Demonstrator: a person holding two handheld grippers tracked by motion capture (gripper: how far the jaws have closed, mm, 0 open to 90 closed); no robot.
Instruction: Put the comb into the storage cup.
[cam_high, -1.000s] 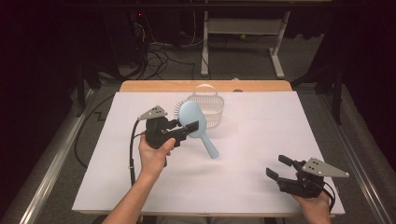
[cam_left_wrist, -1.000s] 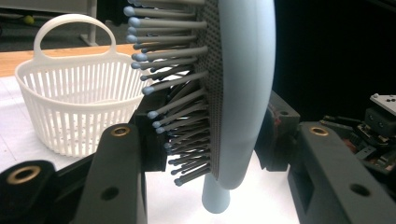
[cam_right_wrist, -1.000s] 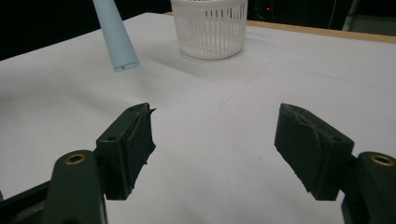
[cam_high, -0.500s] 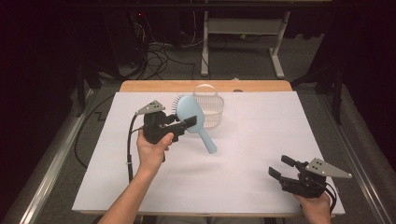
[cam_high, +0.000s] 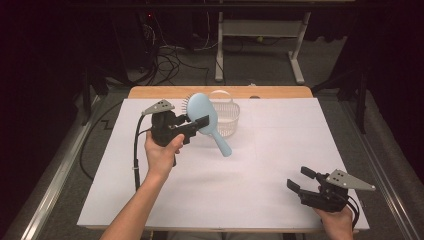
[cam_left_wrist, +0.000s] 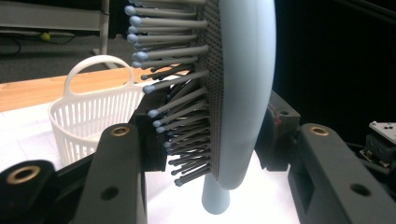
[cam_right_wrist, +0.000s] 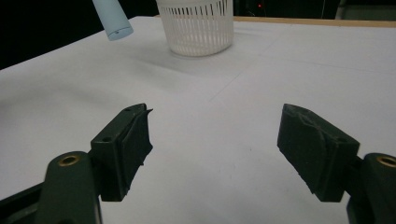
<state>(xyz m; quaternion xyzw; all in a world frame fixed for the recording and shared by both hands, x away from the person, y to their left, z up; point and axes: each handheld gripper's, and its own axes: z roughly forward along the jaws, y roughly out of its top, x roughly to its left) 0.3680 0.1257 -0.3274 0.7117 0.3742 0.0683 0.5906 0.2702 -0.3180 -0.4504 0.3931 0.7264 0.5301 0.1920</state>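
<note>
Pale-blue plastic hairbrush sat clamped by its head in the left gripper, lifted off the table with its handle hanging down. Just beyond that gripper stood the white basket, so the pick-up looked done and the drop-in remained. Right gripper, jaws wide apart and holding nothing, waited well away.
</note>
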